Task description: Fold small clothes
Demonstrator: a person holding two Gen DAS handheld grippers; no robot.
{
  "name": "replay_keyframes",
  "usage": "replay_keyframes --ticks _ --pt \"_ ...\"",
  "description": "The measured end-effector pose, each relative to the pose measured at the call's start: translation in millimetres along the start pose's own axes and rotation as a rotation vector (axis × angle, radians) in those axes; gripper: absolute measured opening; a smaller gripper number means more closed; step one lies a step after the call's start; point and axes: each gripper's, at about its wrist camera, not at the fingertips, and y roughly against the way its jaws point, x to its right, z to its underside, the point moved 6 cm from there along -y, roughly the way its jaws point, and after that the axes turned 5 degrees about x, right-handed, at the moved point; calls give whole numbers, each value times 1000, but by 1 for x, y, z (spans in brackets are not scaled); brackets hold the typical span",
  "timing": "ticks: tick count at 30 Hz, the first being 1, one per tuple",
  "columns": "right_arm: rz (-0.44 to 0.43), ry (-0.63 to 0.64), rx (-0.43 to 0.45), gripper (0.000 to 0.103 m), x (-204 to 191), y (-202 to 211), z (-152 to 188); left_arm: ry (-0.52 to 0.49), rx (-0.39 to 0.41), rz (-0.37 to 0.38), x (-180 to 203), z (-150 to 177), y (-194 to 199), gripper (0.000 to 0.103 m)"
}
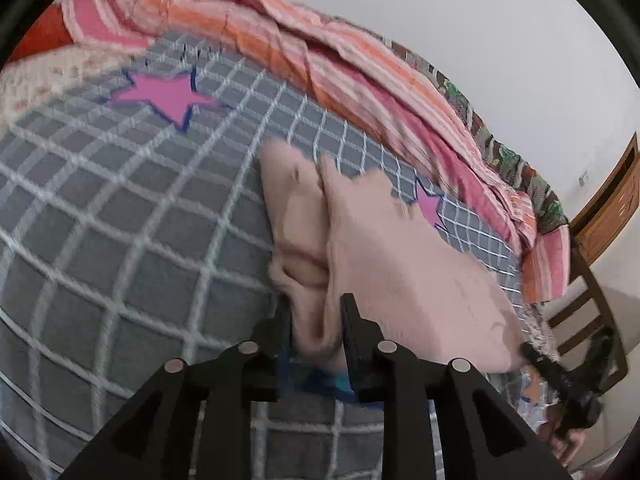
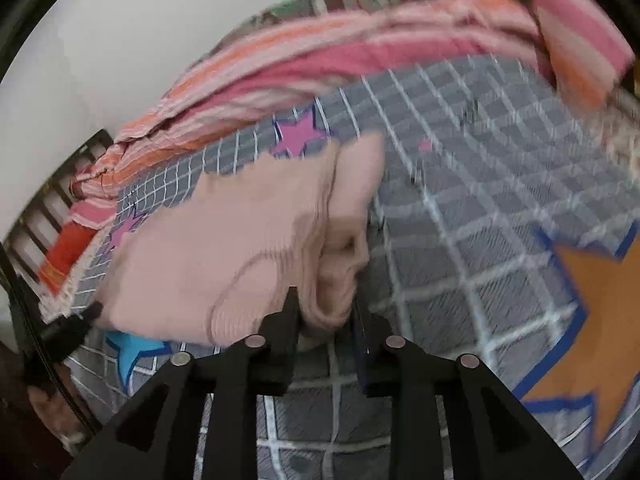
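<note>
Low in each frame, the left gripper (image 1: 316,316) and right gripper (image 2: 326,312) each pinch the pink garment (image 1: 384,256) over the grey checked, star-printed bedspread (image 1: 120,220) — striped blanket (image 1: 320,64) and white wall (image 1: 480,20) above.

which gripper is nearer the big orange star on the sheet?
Right. The right gripper, shut on the pink garment, sits just left of the orange star. The left gripper shows no orange star.

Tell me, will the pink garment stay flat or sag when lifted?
Likely it sags: the garment bunches in soft folds at the left tongs and right tongs. Probably light, since a small pinch holds each end.
</note>
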Motion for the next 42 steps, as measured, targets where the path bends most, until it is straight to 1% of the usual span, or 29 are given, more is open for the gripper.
replay_keyframes --ticks 2,4,5,8,12,14,16,19,20,21,22,23,24,25,26,28,29,30,31,33,34,35,37,38,39,40,41,42 --pt "32 48 43 32 -3 4 -14 -35 26 -12 4 -12 0 30" --pt "27 77 65 32 -8 -2 -33 -73 34 -10 10 -30 -5 30" --pt "26 79 67 32 -9 -5 -39 -80 31 -6 13 -36 -9 34" --pt "20 87 61 32 -14 -28 -62 -120 -12 7 30 -58 -37 35" --pt "12 62 -16 32 -15 -74 -84 -157 -41 -18 46 -79 -73 35" --pt "14 45 -45 32 -14 -92 -90 -175 -68 -59 50 -85 -95 35" --pt "27 30 -65 32 -12 -106 -94 -174 -112 -119 48 -87 -118 35" --pt "20 -6 -120 31 -7 -128 -95 -163 -182 -137 46 -83 -143 35" --pt "22 -15 -140 31 -5 -134 -94 -168 -200 -145 46 -81 -149 34" --pt "24 -19 -161 21 -4 -140 -94 -170 -206 -153 45 -80 -153 17" --pt "19 -22 -172 6 -5 -145 -94 -170 -197 -164 44 -80 -154 6" --pt "4 -22 -180 6 -6 -149 -95 -166 -188 -152 43 -80 -153 7" --pt "-14 -18 -178 6 -9 -150 -96 -148 -158 -137 40 -84 -146 7" --pt "-30 -9 -163 6 -11 -149 -98 -133 -129 -135 35 -87 -139 7" --pt "-52 8 -124 6 -16 -144 -104 -114 -105 -130 30 -89 -132 6" --pt "-77 28 -94 6 -23 -138 -109 -79 -104 -133 20 -90 -126 6" --pt "-74 35 -96 6 -25 -139 -110 -74 -118 -132 18 -87 -127 7" --pt "-50 39 -120 6 -25 -144 -108 -82 -124 -140 17 -84 -129 7" --pt "-22 39 -147 6 -22 -151 -106 -103 -130 -169 16 -81 -132 7" --pt "37 50 -207 7 -15 -167 -98 -122 -133 -195 18 -81 -134 10" --pt "43 50 -222 7 -14 -170 -96 -127 -133 -200 19 -81 -131 10" --pt "43 51 -219 9 -14 -169 -97 -133 -133 -203 20 -82 -128 10" --pt "63 69 -183 15 -17 -156 -103 -170 -118 -201 27 -87 -118 10" --pt "76 95 -141 18 -23 -146 -109 -197 -101 -207 32 -91 -113 13" --pt "81 117 -114 24 -28 -140 -113 -215 -83 -208 36 -95 -111 19" --pt "82 141 -89 27 -35 -136 -117 -231 -63 -191 41 -99 -109 23" --pt "79 171 -63 27 -46 -132 -120 -233 -57 -165 45 -104 -110 27" --pt "74 192 -48 27 -57 -130 -122 -227 -55 -132 51 -106 -112 28"
